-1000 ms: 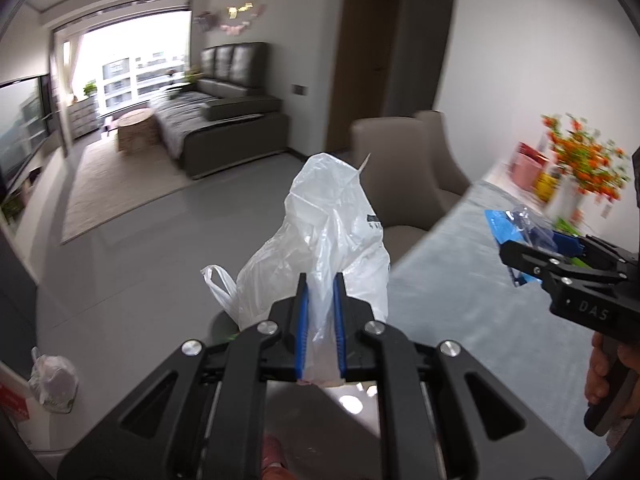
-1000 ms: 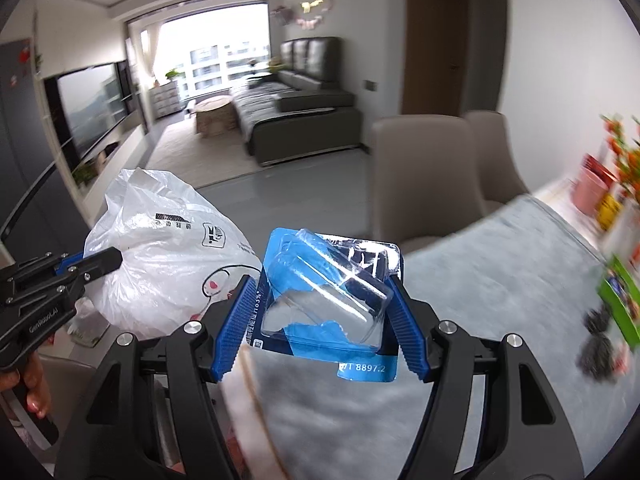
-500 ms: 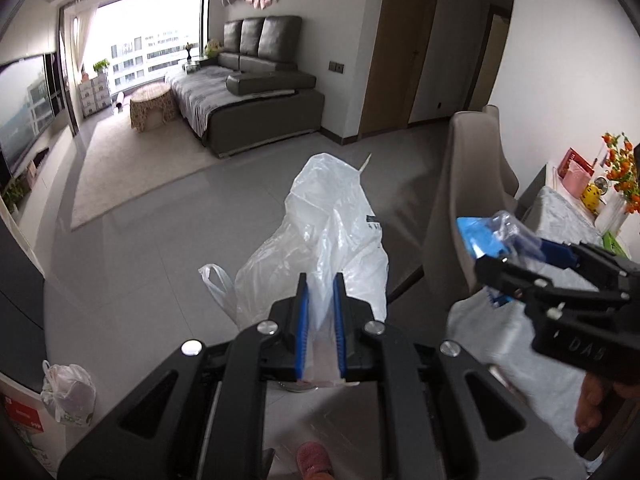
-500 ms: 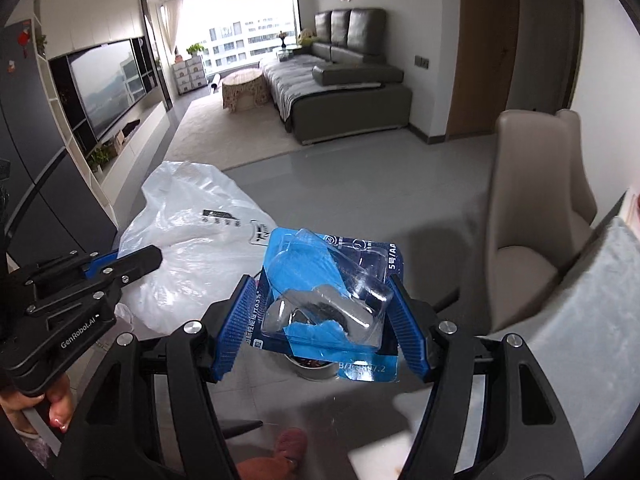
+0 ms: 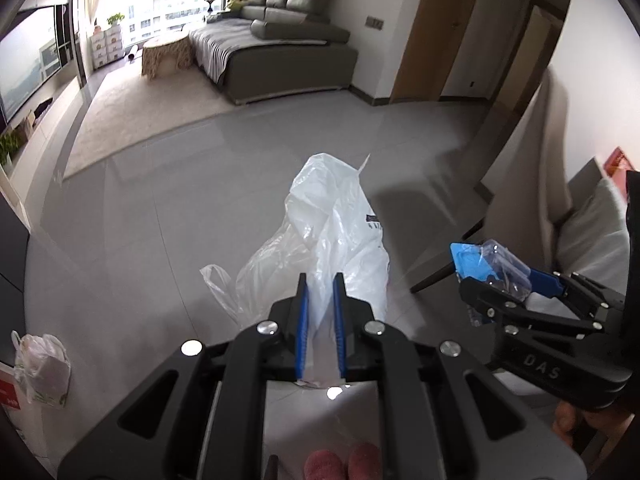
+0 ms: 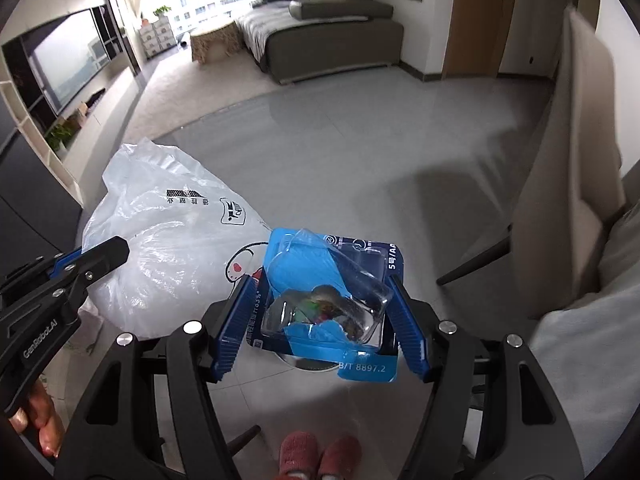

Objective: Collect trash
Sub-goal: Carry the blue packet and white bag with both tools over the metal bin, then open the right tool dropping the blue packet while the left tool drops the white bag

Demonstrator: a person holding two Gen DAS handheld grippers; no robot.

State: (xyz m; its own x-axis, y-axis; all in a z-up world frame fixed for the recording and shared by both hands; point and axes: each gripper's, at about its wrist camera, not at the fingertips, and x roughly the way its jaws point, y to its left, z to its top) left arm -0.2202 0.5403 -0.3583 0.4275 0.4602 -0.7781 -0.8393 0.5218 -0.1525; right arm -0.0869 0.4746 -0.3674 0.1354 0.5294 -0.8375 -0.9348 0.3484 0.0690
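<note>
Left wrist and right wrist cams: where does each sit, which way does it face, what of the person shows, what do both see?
Left wrist: on the left hand-held gripper, angled down at the floor; it pinches the white plastic bag; slippers and fingers at right show.
Right wrist: on the right hand-held gripper, angled down; it holds the blue blister pack; slippers and a hand show.
Shared: bag, pack, each other's gripper, grey sofa, dining chair.
</note>
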